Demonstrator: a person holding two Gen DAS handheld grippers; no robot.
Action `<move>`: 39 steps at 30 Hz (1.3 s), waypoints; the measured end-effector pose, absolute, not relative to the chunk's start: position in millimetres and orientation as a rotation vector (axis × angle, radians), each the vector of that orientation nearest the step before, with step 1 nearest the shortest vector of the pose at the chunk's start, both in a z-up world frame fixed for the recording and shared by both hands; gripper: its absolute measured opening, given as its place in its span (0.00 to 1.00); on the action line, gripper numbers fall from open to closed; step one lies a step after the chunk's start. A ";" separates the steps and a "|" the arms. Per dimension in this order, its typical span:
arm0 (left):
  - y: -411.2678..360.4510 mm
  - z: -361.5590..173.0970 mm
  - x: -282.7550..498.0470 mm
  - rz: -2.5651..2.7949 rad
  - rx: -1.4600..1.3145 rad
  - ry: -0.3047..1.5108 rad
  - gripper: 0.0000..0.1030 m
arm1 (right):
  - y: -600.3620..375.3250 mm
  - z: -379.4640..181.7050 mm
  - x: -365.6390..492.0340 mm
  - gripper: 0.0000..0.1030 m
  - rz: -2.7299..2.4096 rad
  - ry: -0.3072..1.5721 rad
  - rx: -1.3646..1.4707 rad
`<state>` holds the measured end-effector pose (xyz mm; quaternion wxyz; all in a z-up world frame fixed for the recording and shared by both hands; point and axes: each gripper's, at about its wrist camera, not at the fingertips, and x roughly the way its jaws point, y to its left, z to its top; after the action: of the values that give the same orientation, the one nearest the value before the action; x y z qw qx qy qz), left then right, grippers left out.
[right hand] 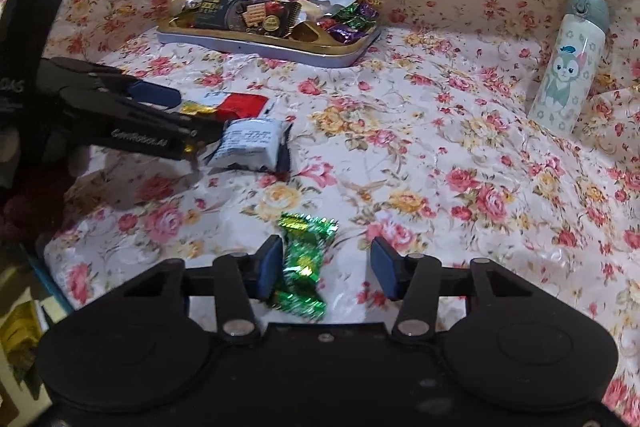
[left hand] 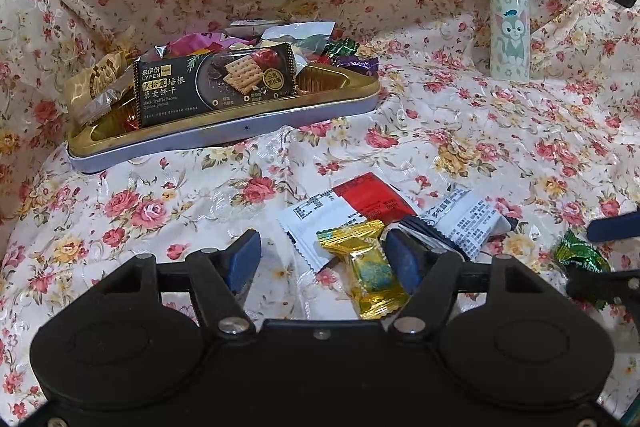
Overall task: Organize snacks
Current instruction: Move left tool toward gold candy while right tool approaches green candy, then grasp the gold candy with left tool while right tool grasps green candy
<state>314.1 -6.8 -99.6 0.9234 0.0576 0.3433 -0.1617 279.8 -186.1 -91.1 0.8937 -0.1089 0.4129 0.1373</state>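
A gold-lined tin tray [left hand: 224, 137] [right hand: 272, 51] at the back holds several snacks, with a black biscuit pack [left hand: 216, 83] on top. My left gripper [left hand: 320, 261] is open over loose snacks on the floral cloth: a gold-wrapped candy [left hand: 370, 267] between its fingers, a red and white packet [left hand: 344, 215], and a white packet [left hand: 466, 217] [right hand: 250, 143]. My right gripper [right hand: 326, 267] is open around a green foil candy [right hand: 306, 263] that lies against its left finger; this candy also shows in the left wrist view [left hand: 580, 257].
A white cartoon-cat bottle [left hand: 509, 23] [right hand: 568, 67] stands upright at the right back. The floral cloth rises in folds behind the tray. The left gripper's body [right hand: 100, 115] shows at the left of the right wrist view.
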 end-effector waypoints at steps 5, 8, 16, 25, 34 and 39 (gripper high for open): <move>-6.8 -100.2 314.6 -0.334 0.118 0.706 0.70 | -181.1 -91.7 270.9 0.31 0.302 0.861 -0.217; -7.0 -100.1 314.8 -0.332 0.119 0.708 0.70 | -177.0 -91.2 270.5 0.20 0.294 0.854 -0.241; -9.7 -97.8 316.1 -0.314 0.129 0.739 0.70 | -200.9 -91.5 288.7 0.19 0.166 0.836 -0.151; -10.5 -93.7 312.4 -0.278 0.145 0.791 0.70 | -231.5 -100.5 316.8 0.19 0.082 0.752 -0.129; -11.8 -90.4 305.0 -0.248 0.144 0.819 0.65 | -243.3 -109.8 338.7 0.19 0.110 0.671 -0.125; -18.9 -87.1 299.2 -0.261 0.155 0.825 0.52 | -246.6 -112.1 340.0 0.20 0.120 0.653 -0.099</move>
<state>299.2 -18.9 -87.1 0.9050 0.0749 0.3992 -0.1264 340.0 -246.6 -112.1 0.9442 -0.0488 0.3205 0.0590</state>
